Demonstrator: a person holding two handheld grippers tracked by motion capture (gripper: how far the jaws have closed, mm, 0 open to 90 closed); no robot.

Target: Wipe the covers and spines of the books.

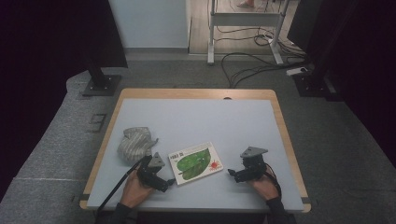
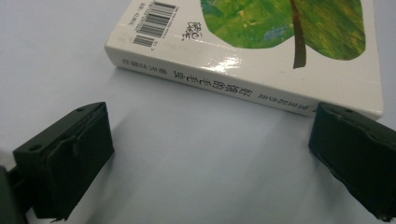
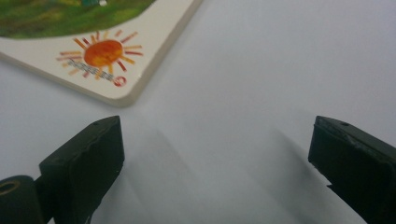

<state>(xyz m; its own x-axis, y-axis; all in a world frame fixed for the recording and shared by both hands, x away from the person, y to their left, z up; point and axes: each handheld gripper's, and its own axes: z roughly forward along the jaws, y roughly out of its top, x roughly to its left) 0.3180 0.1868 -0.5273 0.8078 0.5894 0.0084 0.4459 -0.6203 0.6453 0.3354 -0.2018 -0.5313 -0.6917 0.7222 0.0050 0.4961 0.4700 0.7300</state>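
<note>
A white picture book (image 1: 194, 162) with a green leaf and an orange sun on its cover lies flat near the table's front. My left gripper (image 1: 169, 183) rests on the table just left of the book, open, its jaws facing the book's spine (image 2: 243, 84). Nothing lies between its fingers (image 2: 74, 158). My right gripper (image 1: 232, 173) sits a short way right of the book, open and empty. In the right gripper view the book's sun corner (image 3: 100, 56) lies ahead to the left, beyond one finger (image 3: 88, 163).
A crumpled grey striped cloth (image 1: 134, 143) lies on the table left of the book, behind my left hand. The pale table (image 1: 201, 116) has a wooden rim. Cables and stand bases lie on the floor beyond it.
</note>
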